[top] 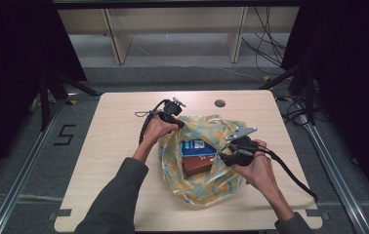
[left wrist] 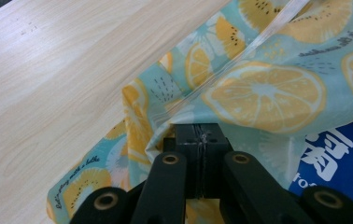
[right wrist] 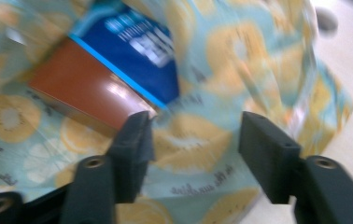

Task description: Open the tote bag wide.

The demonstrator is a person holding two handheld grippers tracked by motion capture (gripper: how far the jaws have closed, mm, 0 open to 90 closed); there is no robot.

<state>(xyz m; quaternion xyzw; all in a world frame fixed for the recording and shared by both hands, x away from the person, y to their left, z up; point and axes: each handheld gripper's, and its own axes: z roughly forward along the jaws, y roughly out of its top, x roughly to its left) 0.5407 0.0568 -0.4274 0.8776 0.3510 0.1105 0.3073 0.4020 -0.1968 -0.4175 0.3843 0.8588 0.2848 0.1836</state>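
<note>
Fruit-print bag (top: 207, 161) lies mid-table, mouth open; blue box (top: 195, 146) and brown box (top: 199, 165) inside. Left gripper (left wrist: 198, 140) pinches bag rim at far-left edge, jaws pressed together on film. Right gripper (right wrist: 193, 135) spread, nothing between jaws, over bag's right side. Risk: thin film slips from single pinch, mouth collapses over boxes; hard pull drags bag across table (top: 124, 117).

The fruit-print bag (top: 207, 161) with its blue box (top: 197, 146) and brown box (top: 198, 165) crowds the worktop (top: 114, 126) middle; bare wood lies left, apparently behind too, around a round grommet (top: 220, 103).
</note>
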